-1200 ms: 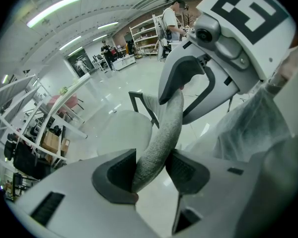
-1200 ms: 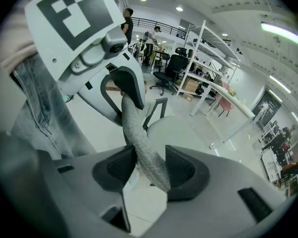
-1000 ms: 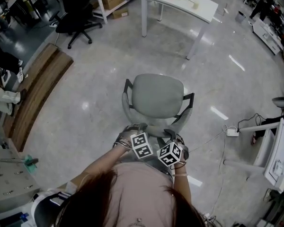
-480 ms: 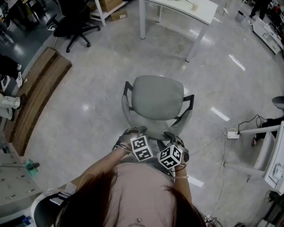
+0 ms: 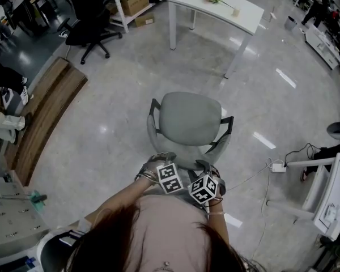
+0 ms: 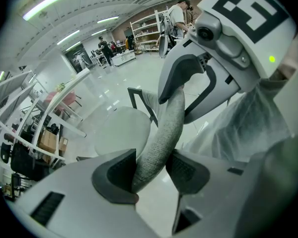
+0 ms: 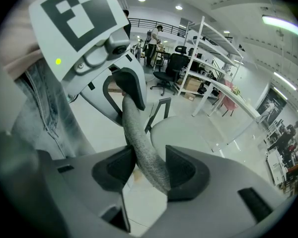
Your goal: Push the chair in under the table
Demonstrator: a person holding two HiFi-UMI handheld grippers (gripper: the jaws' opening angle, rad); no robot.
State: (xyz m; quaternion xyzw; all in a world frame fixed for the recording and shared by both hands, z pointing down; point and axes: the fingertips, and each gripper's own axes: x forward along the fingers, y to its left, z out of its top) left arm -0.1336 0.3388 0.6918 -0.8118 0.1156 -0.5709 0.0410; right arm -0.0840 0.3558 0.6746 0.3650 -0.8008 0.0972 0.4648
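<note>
While pinched at the backrest (image 6: 164, 128) by left tool (image 6: 151, 171) and right tool (image 7: 148, 171) alike, found chair (image 5: 190, 118) facing tabletop (image 5: 241, 7), well apart straight ahead.

Glossy grey floor (image 5: 102, 123), black office chair (image 5: 86, 29) beside white shelving (image 5: 118, 5), wooden boards (image 5: 45, 109) left
</note>
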